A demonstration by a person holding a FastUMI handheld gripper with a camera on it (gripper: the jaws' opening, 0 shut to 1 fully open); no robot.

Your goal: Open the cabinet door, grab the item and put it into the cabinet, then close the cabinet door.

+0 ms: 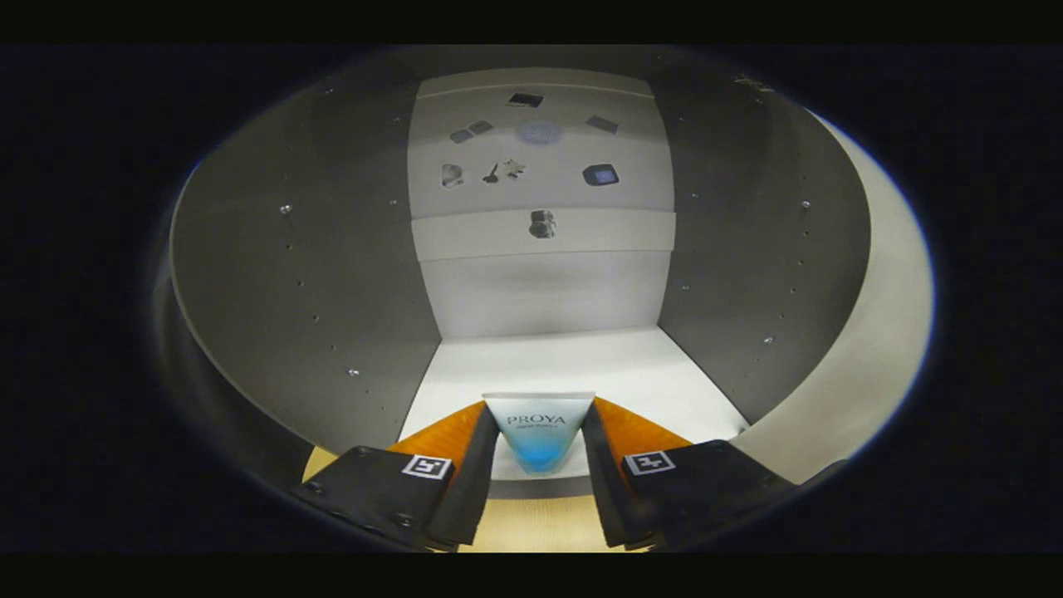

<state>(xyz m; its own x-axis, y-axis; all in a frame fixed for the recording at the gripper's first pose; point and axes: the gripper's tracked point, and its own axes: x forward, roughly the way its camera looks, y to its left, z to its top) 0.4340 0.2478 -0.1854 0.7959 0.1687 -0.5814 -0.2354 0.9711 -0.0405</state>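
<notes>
Tube (538, 432): smooth, glossy plastic, translucent towards one end, clamped between both fingers of the gripper (538, 453). Cabinet (315, 274): matt, smooth panels; pale shelf floor; small metal studs.

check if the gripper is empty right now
No, the gripper is shut on a white and blue tube, pressed from both sides, at the open cabinet's front edge.

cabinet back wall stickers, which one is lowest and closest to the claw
The lone sticker on the lower back strip, under the others; the claw is shut on the tube.
</notes>
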